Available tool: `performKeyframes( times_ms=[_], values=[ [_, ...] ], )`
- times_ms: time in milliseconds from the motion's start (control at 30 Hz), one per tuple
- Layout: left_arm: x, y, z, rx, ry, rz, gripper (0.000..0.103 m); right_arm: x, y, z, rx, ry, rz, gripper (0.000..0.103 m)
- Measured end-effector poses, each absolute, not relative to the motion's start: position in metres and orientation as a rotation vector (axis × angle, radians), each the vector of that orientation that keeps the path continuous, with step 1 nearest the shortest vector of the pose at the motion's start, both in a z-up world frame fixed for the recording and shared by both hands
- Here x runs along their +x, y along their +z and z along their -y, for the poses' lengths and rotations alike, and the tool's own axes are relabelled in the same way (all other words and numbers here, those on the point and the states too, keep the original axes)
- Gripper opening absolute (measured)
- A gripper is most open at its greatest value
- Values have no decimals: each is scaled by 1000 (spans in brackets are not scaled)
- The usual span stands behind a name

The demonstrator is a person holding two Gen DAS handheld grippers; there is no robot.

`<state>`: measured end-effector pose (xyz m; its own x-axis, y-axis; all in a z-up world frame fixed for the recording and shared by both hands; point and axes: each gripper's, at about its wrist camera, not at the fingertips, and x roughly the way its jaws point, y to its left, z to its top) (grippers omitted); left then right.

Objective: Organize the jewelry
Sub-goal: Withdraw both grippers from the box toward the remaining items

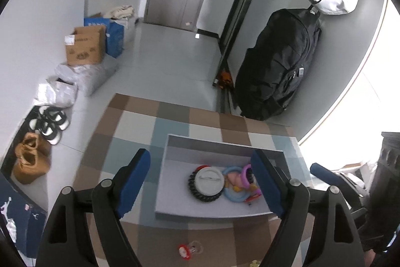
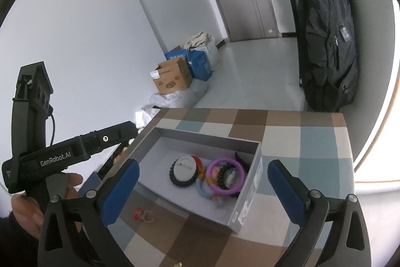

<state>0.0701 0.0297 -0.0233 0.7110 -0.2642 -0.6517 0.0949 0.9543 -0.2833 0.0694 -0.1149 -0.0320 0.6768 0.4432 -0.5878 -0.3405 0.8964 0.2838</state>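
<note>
Both fingers held wide, nothing gripped. Grey box [image 2: 246, 188] with bracelets [image 2: 226, 177] seen ahead between right gripper [image 2: 203, 188] fingers. Red-trimmed ring [image 1: 188, 249] left on desk [image 1: 140, 121], below left gripper [image 1: 203, 183] fingertips. Best pinched across band, lifted clear of wall.

White lettering reading "GenRobot.AI" runs along the black body of the left gripper [image 2: 62, 154], held just left of the grey box [image 2: 250, 182]. Printing on that box's side label is too blurred to read.
</note>
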Motion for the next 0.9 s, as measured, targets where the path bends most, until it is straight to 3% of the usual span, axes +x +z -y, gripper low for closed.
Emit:
performKeyframes(
  times_ms=[433, 900],
  values=[
    [35, -26, -54, -237, -109, -719, 79, 38, -28, 112, 112, 422, -688, 103],
    [25, -65, -51, -224, -189, -901, 85, 16, -43, 111, 129, 376, -752, 103]
  ],
)
